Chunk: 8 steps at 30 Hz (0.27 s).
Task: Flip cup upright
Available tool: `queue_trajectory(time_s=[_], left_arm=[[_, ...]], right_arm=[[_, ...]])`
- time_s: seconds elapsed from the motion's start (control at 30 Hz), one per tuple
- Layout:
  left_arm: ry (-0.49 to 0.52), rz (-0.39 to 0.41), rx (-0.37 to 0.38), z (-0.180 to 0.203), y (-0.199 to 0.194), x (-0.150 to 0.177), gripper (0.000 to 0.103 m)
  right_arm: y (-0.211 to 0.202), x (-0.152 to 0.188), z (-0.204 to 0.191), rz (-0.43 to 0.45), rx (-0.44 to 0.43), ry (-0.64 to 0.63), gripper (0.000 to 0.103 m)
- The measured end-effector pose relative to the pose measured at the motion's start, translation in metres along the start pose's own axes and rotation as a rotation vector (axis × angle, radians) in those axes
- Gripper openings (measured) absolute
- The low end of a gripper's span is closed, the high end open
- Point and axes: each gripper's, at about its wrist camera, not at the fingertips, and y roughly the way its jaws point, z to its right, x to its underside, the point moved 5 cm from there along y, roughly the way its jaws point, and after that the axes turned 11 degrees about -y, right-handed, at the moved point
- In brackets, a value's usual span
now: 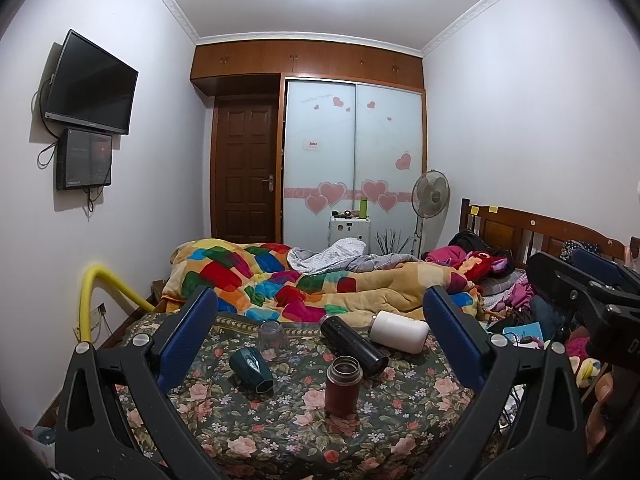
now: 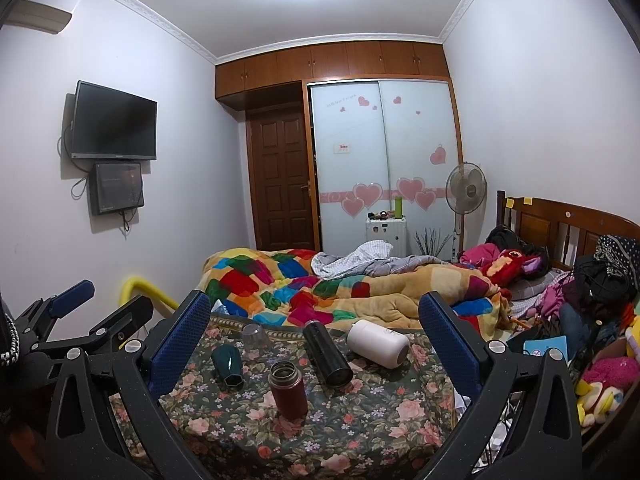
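On a floral cloth (image 1: 280, 432) (image 2: 360, 420) a dark red flask (image 1: 343, 386) (image 2: 287, 390) stands upright with its mouth open. A black flask (image 1: 354, 346) (image 2: 327, 354), a white bottle (image 1: 399, 331) (image 2: 378, 343) and a dark green cup (image 1: 251, 370) (image 2: 227, 365) lie on their sides. A clear glass (image 1: 272, 334) (image 2: 254, 338) stands mouth down behind the green cup. My left gripper (image 1: 320, 308) is open and empty, short of the cups; it also shows in the right wrist view (image 2: 104, 300). My right gripper (image 2: 316, 312) is open and empty; it also shows in the left wrist view (image 1: 568, 264).
A colourful quilt (image 1: 320, 284) is heaped on the bed behind the cloth. Clothes and soft toys (image 2: 592, 320) pile up at the right by the wooden headboard (image 1: 540, 232). A yellow padded rail (image 1: 100, 292) is at the left. A fan (image 1: 431, 196) stands by the wardrobe.
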Motion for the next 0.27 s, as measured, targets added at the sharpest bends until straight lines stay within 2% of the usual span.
queue_trajectory(time_s=[0.27], left_arm=[[-0.019, -0.001, -0.004, -0.011, 0.002, -0.002, 0.103]], right_arm=[[0.004, 0.002, -0.007, -0.013, -0.009, -0.004, 0.103]])
